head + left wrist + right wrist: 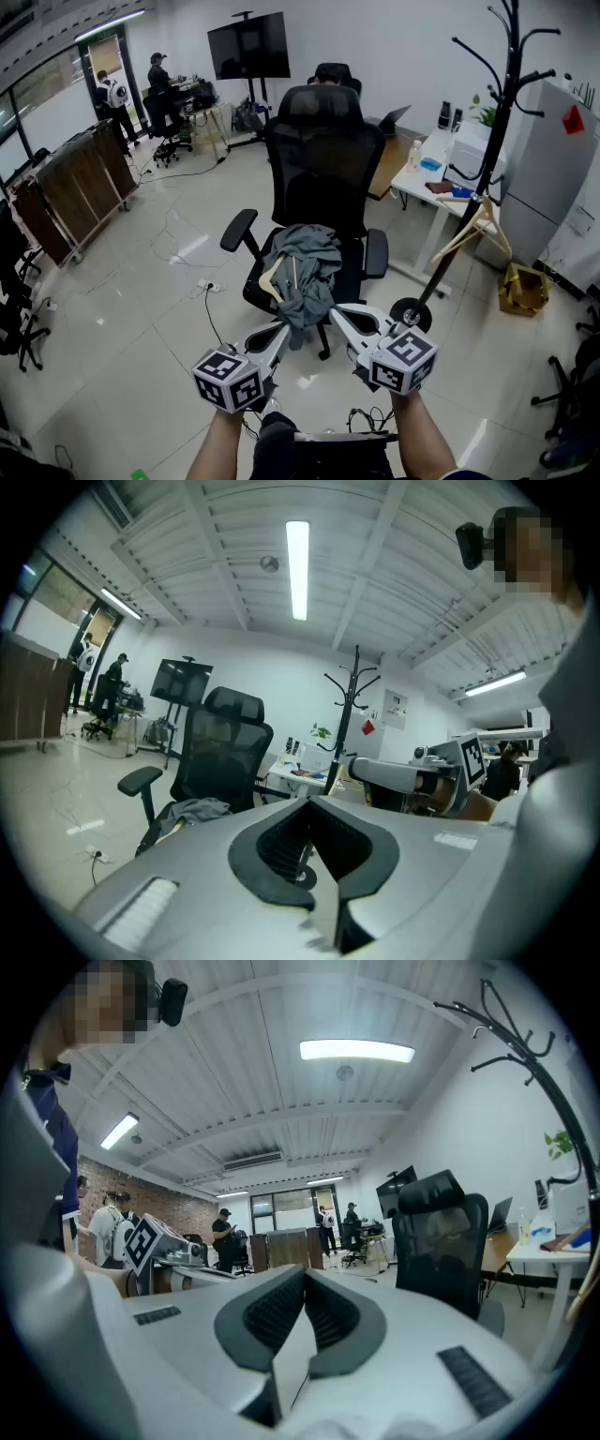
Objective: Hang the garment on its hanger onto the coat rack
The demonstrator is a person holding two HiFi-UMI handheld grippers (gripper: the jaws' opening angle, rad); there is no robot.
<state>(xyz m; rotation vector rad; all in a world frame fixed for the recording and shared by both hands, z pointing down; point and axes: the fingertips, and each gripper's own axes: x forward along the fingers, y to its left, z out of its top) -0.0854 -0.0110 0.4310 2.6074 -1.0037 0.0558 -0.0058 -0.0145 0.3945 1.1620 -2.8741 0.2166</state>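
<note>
The garment point(305, 272) covers most of its hanger point(272, 281); only one wooden arm shows. It also hides much of the chair point(323, 159) seat. The rack point(497, 131) top runs off the head view's upper edge. The people point(114, 97) at the far desks are too small to tell what they are doing.

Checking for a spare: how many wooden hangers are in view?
2. One hanger lies with the grey garment on the office chair seat; the other hanger hangs low on the coat rack at right. Others may be hidden under the garment.
</note>
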